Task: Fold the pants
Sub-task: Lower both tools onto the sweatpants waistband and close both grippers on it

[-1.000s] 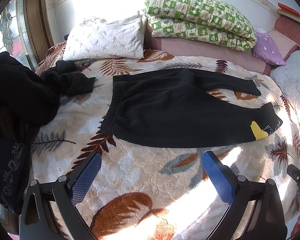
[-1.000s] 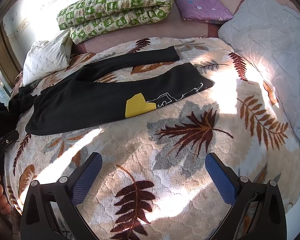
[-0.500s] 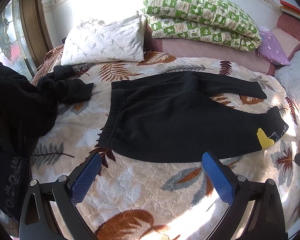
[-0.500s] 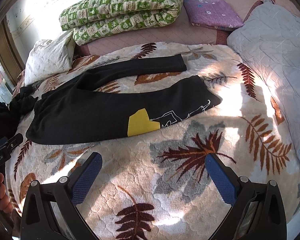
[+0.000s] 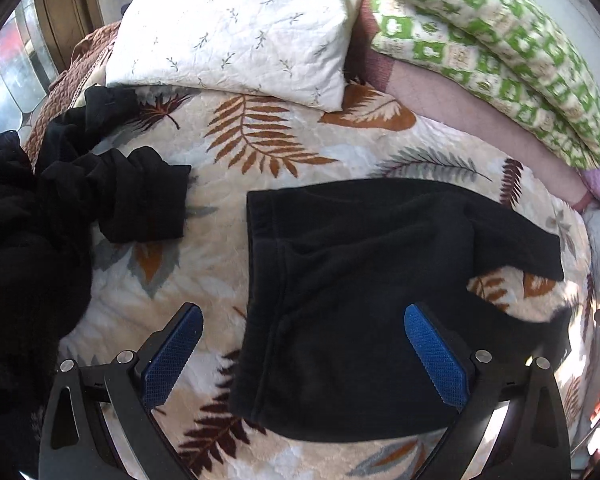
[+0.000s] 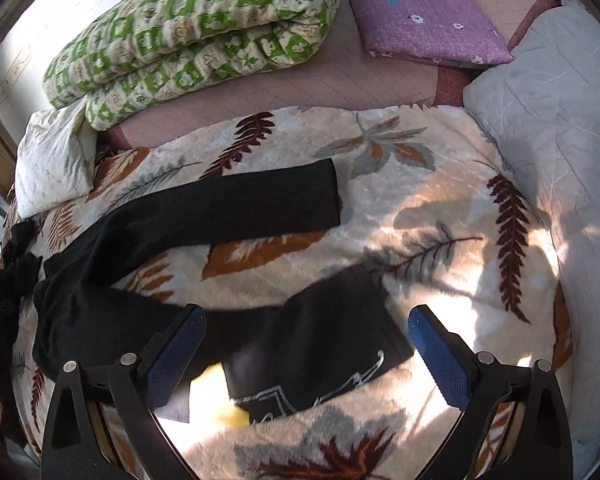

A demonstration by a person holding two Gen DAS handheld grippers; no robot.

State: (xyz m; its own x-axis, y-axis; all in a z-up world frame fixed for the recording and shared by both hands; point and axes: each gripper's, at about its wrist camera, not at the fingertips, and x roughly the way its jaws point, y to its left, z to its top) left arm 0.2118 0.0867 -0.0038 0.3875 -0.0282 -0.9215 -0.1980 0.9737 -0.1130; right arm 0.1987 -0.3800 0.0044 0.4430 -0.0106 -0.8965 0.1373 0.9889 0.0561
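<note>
Left-wrist view first: a heap of other dark clothes [image 5: 52, 216] lies at the far left, then bare leaf-print blanket [image 5: 228, 152], then the black pants [image 5: 364, 288] spread flat on the bed. The left tool [image 5: 300, 344] hangs over their waistband with jaws spread wide, gripping nothing. Farther right, in the right-wrist view, the right tool [image 6: 306, 346] is equally wide and empty above the near leg's cuff, beside the yellow patch [image 6: 224, 412]. The fabric looks like soft, limp fleece, light but floppy, so pinching the waistband corner and the cuff hem seems best. Their long axis runs left to right, waistband left, cuffs right, legs splayed apart.
</note>
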